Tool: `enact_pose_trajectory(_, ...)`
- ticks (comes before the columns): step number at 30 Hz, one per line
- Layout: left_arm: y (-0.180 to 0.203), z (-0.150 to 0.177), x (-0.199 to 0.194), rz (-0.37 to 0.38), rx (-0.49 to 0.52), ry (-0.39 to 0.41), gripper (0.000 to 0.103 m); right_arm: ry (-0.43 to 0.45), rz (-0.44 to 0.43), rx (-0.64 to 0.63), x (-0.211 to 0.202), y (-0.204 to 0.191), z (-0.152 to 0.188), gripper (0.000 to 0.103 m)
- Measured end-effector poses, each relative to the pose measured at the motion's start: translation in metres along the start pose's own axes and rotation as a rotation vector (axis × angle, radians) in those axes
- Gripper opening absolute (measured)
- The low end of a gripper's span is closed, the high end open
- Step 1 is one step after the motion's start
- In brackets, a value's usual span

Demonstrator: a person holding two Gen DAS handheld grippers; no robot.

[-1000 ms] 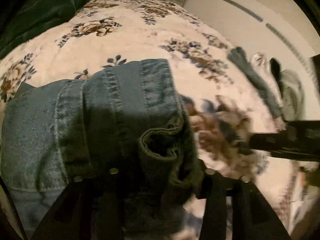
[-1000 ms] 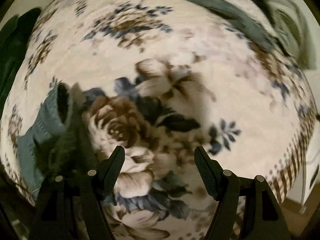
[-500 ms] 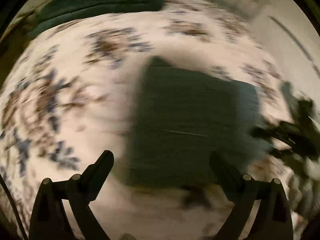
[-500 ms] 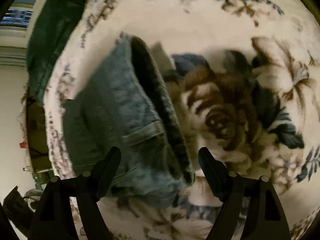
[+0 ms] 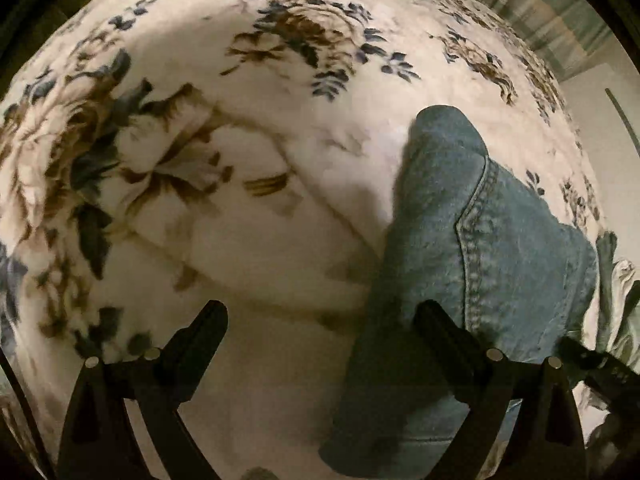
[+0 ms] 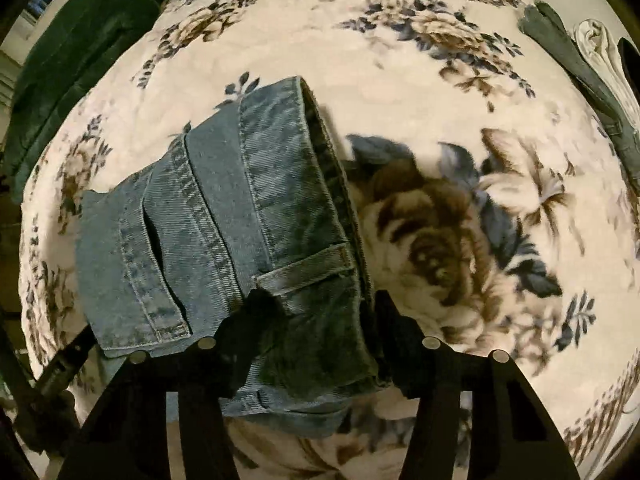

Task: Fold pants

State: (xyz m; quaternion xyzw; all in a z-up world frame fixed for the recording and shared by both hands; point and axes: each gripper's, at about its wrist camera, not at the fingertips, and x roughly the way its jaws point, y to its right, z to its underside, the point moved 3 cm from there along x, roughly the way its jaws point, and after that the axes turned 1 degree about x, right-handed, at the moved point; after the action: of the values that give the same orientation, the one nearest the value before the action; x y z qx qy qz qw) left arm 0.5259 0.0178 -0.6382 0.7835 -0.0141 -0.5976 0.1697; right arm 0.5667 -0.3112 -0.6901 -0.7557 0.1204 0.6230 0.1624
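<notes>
The folded blue denim pants (image 6: 224,232) lie on the floral bedspread (image 6: 420,92). In the right wrist view my right gripper (image 6: 320,320) straddles the waistband end of the stack with its jaws apart; the denim lies between the fingers, not clamped. In the left wrist view the pants (image 5: 480,248) lie to the right, and my left gripper (image 5: 320,324) is open and empty, its right finger over the denim's edge and its left finger above the bare bedspread (image 5: 240,160).
A dark green blanket (image 6: 72,52) lies at the bed's far left. Other garments, dark grey and white (image 6: 592,60), lie at the bed's right edge. A striped curtain (image 5: 560,28) and a pale wall stand beyond the bed.
My left gripper let go of the pants, opened and swung left over bare bedspread. My right gripper moved from the bare bedspread onto the waistband end of the folded stack.
</notes>
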Motion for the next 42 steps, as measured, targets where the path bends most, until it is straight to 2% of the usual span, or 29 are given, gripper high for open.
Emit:
enact_pose_trajectory(3, 0.000, -0.002, 0.000, 0.022, 0.008, -0.011, 0.098, -0.002, 0.073, -0.036, 0.005, -0.004, -0.007, 0.056)
enact_pose_trajectory(6, 0.002, -0.004, 0.000, 0.028, 0.028, -0.017, 0.098, 0.020, 0.192, -0.121, 0.008, -0.024, -0.010, 0.042)
enact_pose_trajectory(9, 0.002, -0.008, 0.000, 0.037, 0.037, -0.026, 0.097, 0.045, 0.254, -0.153, 0.007, -0.034, -0.008, 0.038)
enact_pose_trajectory(16, 0.005, -0.018, -0.009, 0.067, 0.031, -0.011, 0.097, 0.122, 0.289, -0.136, -0.020, -0.023, -0.002, 0.026)
enact_pose_trajectory(20, 0.011, -0.025, -0.012, 0.086, 0.030, -0.008, 0.097, 0.156, 0.313, -0.123, -0.033, -0.007, -0.013, 0.025)
enact_pose_trajectory(23, 0.016, -0.034, -0.013, 0.104, 0.028, -0.005, 0.098, 0.101, 0.291, -0.045, -0.018, 0.018, -0.024, 0.025)
enact_pose_trajectory(27, 0.023, -0.052, -0.007, 0.160, 0.015, -0.036, 0.098, 0.054, 0.278, -0.005, 0.008, 0.025, -0.023, 0.026)
enact_pose_trajectory(30, 0.027, -0.072, 0.009, 0.242, -0.023, -0.099, 0.097, 0.029, 0.254, 0.037, 0.017, 0.029, -0.021, 0.027)
enact_pose_trajectory(33, 0.034, -0.096, 0.038, 0.366, -0.086, -0.214, 0.097, -0.002, 0.158, 0.124, 0.015, 0.044, -0.020, 0.031)
enact_pose_trajectory(35, 0.044, -0.113, 0.062, 0.380, -0.078, -0.286, 0.097, -0.029, 0.065, 0.195, 0.014, 0.058, -0.017, 0.037)
enact_pose_trajectory(37, 0.059, -0.126, 0.080, 0.366, -0.014, -0.324, 0.097, -0.074, 0.018, 0.248, 0.019, 0.071, -0.013, 0.054)
enact_pose_trajectory(38, 0.070, -0.130, 0.086, 0.358, 0.049, -0.331, 0.092, -0.075, -0.001, 0.266, 0.020, 0.075, -0.012, 0.056)
enact_pose_trajectory(39, 0.078, -0.133, 0.087, 0.354, 0.100, -0.315, 0.062, -0.078, -0.046, 0.294, 0.022, 0.082, -0.010, 0.057)
enact_pose_trajectory(40, 0.085, -0.136, 0.085, 0.330, 0.164, -0.274, 0.044, -0.083, -0.069, 0.309, 0.024, 0.085, -0.009, 0.057)
enact_pose_trajectory(41, 0.092, -0.138, 0.082, 0.315, 0.213, -0.259, 0.035, -0.077, -0.088, 0.320, 0.024, 0.088, -0.007, 0.057)
enact_pose_trajectory(42, 0.093, -0.139, 0.083, 0.310, 0.219, -0.257, 0.031, -0.054, -0.104, 0.312, 0.021, 0.088, -0.007, 0.050)
